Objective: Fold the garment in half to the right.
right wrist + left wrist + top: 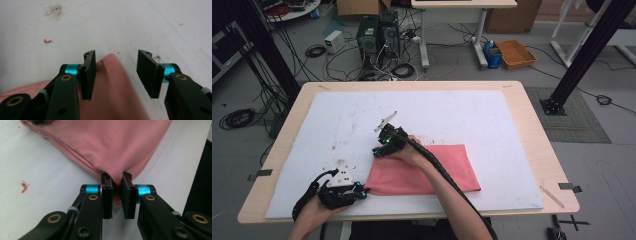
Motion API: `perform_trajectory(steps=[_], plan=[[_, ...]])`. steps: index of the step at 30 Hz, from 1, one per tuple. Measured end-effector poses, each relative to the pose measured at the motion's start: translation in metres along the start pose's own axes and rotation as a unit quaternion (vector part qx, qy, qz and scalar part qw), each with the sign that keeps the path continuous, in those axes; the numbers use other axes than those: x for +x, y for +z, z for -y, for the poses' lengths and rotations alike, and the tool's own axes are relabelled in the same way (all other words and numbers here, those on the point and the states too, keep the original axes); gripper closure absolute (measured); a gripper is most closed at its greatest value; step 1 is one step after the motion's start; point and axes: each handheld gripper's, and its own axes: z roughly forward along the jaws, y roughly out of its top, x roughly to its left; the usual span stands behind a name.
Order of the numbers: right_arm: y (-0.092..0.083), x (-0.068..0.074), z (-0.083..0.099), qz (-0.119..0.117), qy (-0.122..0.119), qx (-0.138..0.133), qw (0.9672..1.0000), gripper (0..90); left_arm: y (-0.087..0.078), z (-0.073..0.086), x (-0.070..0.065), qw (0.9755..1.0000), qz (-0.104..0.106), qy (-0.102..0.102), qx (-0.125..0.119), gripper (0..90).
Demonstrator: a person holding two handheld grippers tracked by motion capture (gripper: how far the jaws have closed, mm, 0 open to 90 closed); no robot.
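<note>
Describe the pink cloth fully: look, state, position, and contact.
The pink cloth is a soft, finely ribbed fabric, folded into a flat, layered rectangle on the white mat near the table's front edge. The left tool is shut on its near-left corner, bunching the fabric there. The right tool is open over the far-left corner, which lies between its jaws, not yet pinched.

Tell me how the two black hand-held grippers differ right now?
The left gripper is shut on a corner of the folded pink cloth; the right gripper stands open over another corner, gripping nothing. The left sits at the table's near edge, the right farther in. Both have black jaws with blue collars.
</note>
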Motion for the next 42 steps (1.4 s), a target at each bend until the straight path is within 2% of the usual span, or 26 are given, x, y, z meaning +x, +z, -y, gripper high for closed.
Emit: perform_trajectory(steps=[5,10,13,17,20,25,30,31,38,42], plan=[[0.006,0.003,-0.002,-0.002,-0.013,0.009,0.9999,60.0,0.0,0.0,0.0,1.0,0.0,-0.001,-0.001,80.8],[0.006,0.001,-0.002,-0.014,0.001,0.009,0.9999,64.7,0.0,0.001,0.0,1.0,0.001,0.0,-0.003,80.8],[0.006,0.0,-0.001,-0.024,0.008,0.009,0.9996,71.6,0.0,0.002,0.001,1.0,0.004,-0.003,-0.006,80.8],[0.005,0.002,-0.002,-0.019,-0.007,0.011,0.9997,84.8,0.0,0.002,0.001,1.0,0.004,-0.002,-0.006,80.8],[0.004,0.001,-0.002,-0.02,-0.005,0.013,0.9997,85.9,0.0,0.002,0.002,0.9999,0.006,-0.007,-0.01,80.9],[0.002,0.004,-0.005,-0.014,-0.012,0.012,0.9998,86.3,-0.002,0.001,0.002,0.9998,0.009,-0.002,-0.015,81.1],[-0.003,0.008,-0.013,-0.007,-0.021,0.003,0.9998,86.3,-0.01,-0.001,0.003,0.9997,0.003,0.002,-0.025,81.1],[-0.003,0.008,-0.015,-0.006,-0.027,0.001,0.9996,86.3,-0.011,0.0,0.004,0.9996,0.001,0.002,-0.026,81.2],[0.0,0.01,-0.026,-0.013,-0.022,-0.016,0.9995,86.3,-0.031,0.005,0.011,0.9989,-0.015,-0.006,-0.045,81.1],[-0.001,0.015,-0.037,-0.015,-0.029,-0.027,0.9991,86.2,-0.044,0.008,0.014,0.9984,-0.028,-0.005,-0.05,81.1]])
